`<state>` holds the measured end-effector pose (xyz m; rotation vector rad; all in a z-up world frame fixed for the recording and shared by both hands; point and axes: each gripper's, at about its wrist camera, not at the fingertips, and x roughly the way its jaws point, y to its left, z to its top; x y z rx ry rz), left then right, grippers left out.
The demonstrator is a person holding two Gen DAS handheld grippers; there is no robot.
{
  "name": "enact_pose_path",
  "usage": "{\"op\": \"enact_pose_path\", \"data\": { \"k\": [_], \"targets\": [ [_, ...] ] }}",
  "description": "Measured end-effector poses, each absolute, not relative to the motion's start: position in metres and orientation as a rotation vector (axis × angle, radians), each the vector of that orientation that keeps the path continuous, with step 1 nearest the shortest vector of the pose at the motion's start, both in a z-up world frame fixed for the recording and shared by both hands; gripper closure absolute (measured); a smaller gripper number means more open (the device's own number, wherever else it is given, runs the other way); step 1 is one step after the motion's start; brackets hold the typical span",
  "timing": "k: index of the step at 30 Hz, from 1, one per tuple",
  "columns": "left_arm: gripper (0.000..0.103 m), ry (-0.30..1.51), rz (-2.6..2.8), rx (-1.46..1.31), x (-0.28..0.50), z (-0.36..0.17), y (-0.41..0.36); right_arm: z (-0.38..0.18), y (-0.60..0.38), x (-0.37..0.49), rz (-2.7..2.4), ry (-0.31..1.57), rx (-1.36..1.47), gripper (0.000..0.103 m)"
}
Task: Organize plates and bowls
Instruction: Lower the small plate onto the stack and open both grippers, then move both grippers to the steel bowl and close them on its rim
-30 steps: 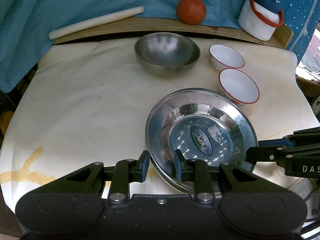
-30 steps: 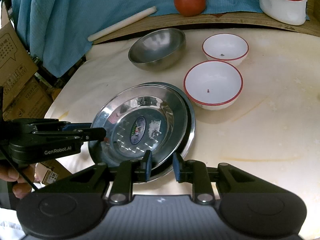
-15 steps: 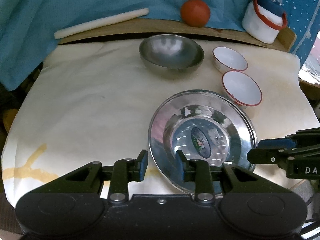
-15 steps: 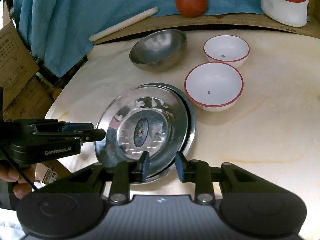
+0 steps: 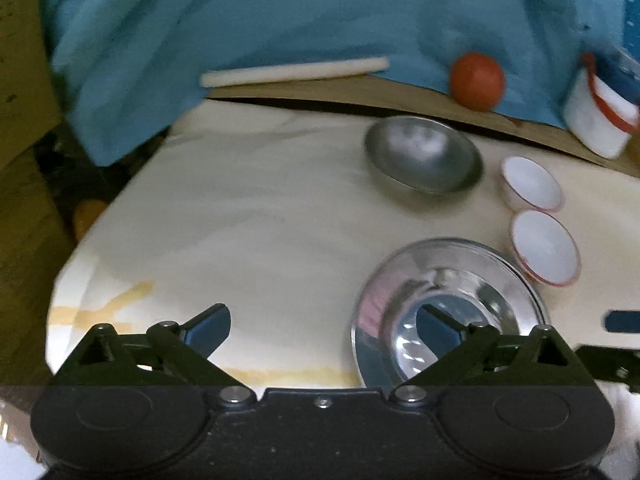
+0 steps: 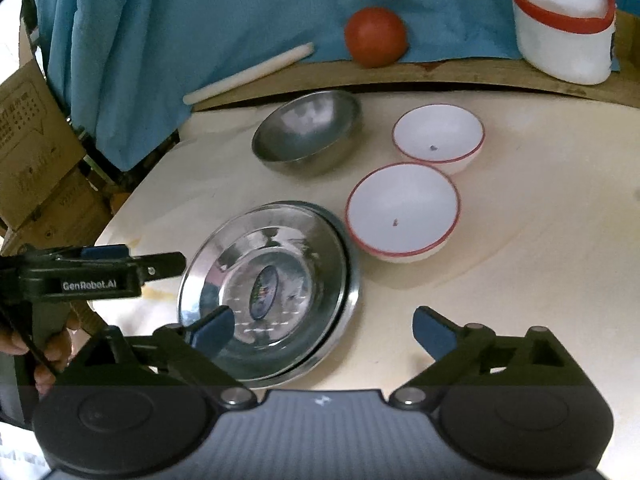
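Two stacked steel plates (image 6: 280,276) lie on the cream table, the top one with a sticker; they also show in the left wrist view (image 5: 448,304). A steel bowl (image 6: 308,132) sits behind them, and two white red-rimmed bowls (image 6: 404,208) (image 6: 438,136) sit to their right. My left gripper (image 5: 324,326) is open and empty, its right finger over the plates' left side. My right gripper (image 6: 324,326) is open and empty above the plates' near edge. The left gripper also shows from the side in the right wrist view (image 6: 132,264).
A raised wooden board (image 6: 440,74) at the back carries a tomato (image 6: 376,36), a white rolling pin (image 6: 248,74) and a white red-banded container (image 6: 564,32). Blue cloth (image 6: 200,12) hangs behind. Cardboard boxes (image 6: 32,140) stand off the table's left edge.
Both grippers have opened wide and let go of the plate rims. The top plate now rests on the lower one. The left gripper has shifted left and back.
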<state>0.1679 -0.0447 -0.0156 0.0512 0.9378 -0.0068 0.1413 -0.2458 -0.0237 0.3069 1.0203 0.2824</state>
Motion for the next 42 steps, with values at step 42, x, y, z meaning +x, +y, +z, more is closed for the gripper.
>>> {"op": "enact_pose_path", "data": {
  "k": [42],
  "targets": [
    [0.002,0.999,-0.302,0.094,0.378,-0.050,-0.044,-0.034,-0.205,0.285,0.129,0.997,0.298,0.023]
  ]
}}
